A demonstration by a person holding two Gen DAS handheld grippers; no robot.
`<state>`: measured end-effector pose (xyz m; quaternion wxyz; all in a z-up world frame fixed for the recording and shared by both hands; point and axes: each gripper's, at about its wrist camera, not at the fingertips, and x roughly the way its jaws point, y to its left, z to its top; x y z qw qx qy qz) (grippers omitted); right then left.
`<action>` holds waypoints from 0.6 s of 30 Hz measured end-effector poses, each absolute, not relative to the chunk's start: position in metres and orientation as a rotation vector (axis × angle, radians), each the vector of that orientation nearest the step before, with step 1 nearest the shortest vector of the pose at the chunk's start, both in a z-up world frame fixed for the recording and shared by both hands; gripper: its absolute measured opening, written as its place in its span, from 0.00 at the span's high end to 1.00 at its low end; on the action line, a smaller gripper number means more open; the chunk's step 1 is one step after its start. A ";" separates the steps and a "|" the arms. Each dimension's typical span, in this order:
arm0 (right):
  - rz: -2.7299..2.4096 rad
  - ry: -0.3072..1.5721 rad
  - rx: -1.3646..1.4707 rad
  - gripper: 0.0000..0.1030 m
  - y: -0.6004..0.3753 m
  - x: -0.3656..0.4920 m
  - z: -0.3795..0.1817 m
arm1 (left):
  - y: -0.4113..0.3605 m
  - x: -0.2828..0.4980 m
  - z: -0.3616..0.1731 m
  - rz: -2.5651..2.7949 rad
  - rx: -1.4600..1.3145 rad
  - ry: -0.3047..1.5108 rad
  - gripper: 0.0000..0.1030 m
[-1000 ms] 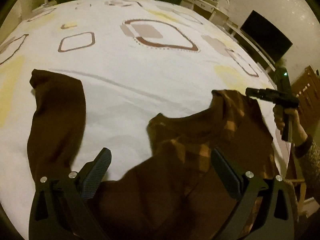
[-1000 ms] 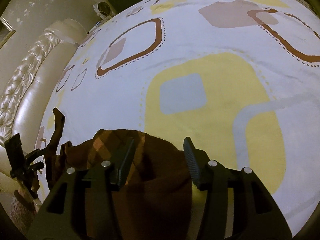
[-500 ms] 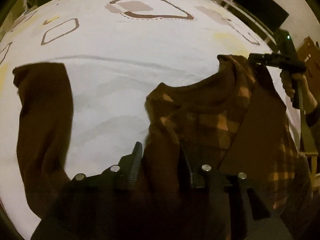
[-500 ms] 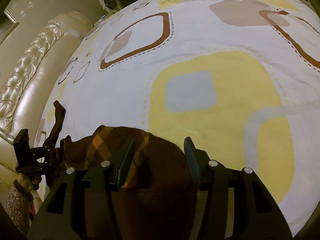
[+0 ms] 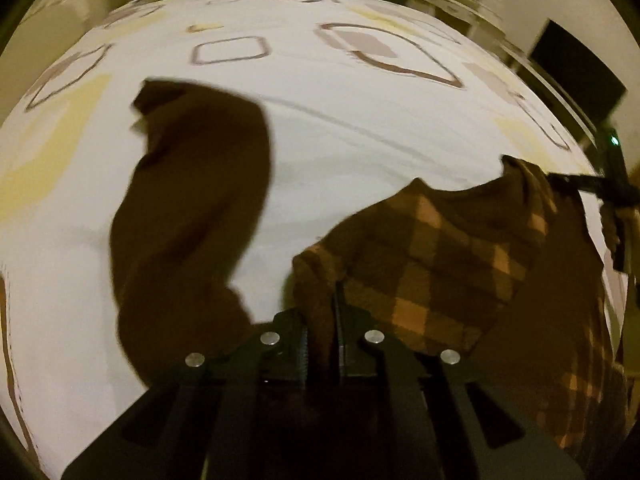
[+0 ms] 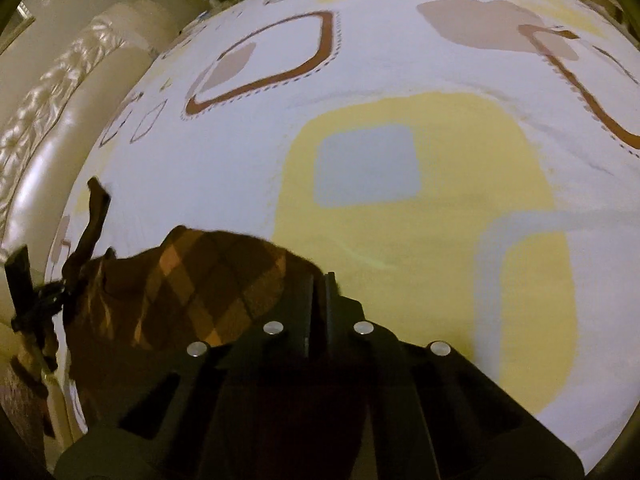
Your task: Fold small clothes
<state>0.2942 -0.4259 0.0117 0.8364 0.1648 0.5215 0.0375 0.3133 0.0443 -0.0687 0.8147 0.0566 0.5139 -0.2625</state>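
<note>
Sweater [image 5: 452, 256], brown with an orange check, draped across the near right of the bedspread [image 5: 352, 128] in the left wrist view, its plain brown sleeve [image 5: 192, 208] trailing away to the far left. Pinched at a shoulder fold close to the neckline by the left hand-held gripper [image 5: 320, 344], jaws drawn together with cloth bunched between them. Far right, at the other shoulder, the right hand-held gripper [image 5: 576, 182] and the hand [image 5: 618, 232] behind it. Blurred throughout, so fine seams hard to read. In the right wrist view, the checked body [image 6: 208, 280] heaped at the near left of the yellow-and-white bedspread [image 6: 400, 220], a thin strip of fabric caught where the right hand-held gripper [image 6: 318, 312] has clamped shut. Left hand-held gripper [image 6: 40, 304] small at the far left edge, cloth hanging from it, padded headboard [image 6: 60, 92] beyond. Judged as the lift-and-spread before a fold: best done by keeping both grips at matching points on the shoulders, raising evenly, drawing apart until the neckline runs straight, then lowering flat onto open bedspread with the sleeve laid out rather than tucked under. Risk of a thin pinch slipping on the right if pulled too hard.
</note>
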 end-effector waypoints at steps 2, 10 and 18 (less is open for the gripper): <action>0.051 1.094 0.376 0.96 -0.430 0.292 0.006 | 0.049 0.314 -0.072 -0.538 0.082 1.097 0.90; 0.031 1.070 0.483 0.95 -0.441 0.288 0.001 | 0.057 0.311 -0.073 -0.495 0.040 1.082 0.87; 0.025 1.005 0.515 0.81 -0.449 0.275 0.016 | 0.069 0.301 -0.057 -0.473 0.024 1.022 0.73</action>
